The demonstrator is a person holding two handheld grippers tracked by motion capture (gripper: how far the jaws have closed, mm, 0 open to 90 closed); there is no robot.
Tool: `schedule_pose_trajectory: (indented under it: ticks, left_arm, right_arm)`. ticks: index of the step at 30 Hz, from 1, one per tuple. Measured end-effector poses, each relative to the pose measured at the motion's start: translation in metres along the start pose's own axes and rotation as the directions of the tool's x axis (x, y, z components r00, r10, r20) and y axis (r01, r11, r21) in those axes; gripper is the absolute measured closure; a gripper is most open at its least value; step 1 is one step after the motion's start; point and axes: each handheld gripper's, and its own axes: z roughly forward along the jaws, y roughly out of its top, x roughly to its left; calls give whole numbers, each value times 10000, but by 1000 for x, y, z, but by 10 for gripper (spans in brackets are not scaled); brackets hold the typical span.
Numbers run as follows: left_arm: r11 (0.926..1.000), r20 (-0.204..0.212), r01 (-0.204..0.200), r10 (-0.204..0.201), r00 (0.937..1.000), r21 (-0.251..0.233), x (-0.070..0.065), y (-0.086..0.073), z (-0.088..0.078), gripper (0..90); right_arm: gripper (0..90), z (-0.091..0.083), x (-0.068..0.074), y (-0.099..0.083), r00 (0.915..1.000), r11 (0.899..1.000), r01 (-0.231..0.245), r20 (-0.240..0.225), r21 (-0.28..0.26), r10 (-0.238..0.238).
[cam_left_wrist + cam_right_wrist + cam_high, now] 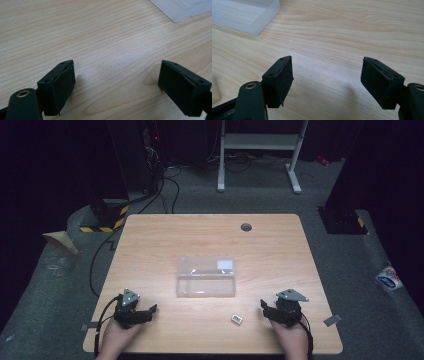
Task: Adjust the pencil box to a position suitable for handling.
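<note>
Both hands rest low on the light wood counter at the bottom of the frame, wrists on the near edge. Left gripper, lower left: jaws wide apart, nothing between them, bare wood below. Right gripper, lower right: jaws also apart, empty. Small white rectangular block lies just left of the right gripper, untouched. Clear rectangular plastic box sits mid-frame, farther back, well apart from both. Its label is unreadable.
</note>
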Motion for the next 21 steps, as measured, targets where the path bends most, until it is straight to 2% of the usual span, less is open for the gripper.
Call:
schedule_pose_trajectory:
  ticks: [2, 8, 15, 21]
  left_arm:
    - [10000, 11, 17, -17, 10000, -1, 0, 0, 0, 142]
    - [10000, -3, -18, 18, 10000, 2, 0, 0, 0, 142]
    - [10000, 63, -1, 1, 10000, -4, 0, 0, 0, 141]
    - [10000, 126, -20, 20, 9999, -10, 1, 0, 0, 138]
  right_arm:
    - [256, -1, 2, 0, 9999, 9999, 104, -31, -41, -104]
    - [254, -7, 13, 2, 9986, 9994, 149, -501, -300, -164]
    - [253, -14, 24, 4, 9968, 9980, 307, -723, -545, -346]
    - [258, -16, 39, 4, 9904, 9969, 524, -1247, -587, -594]
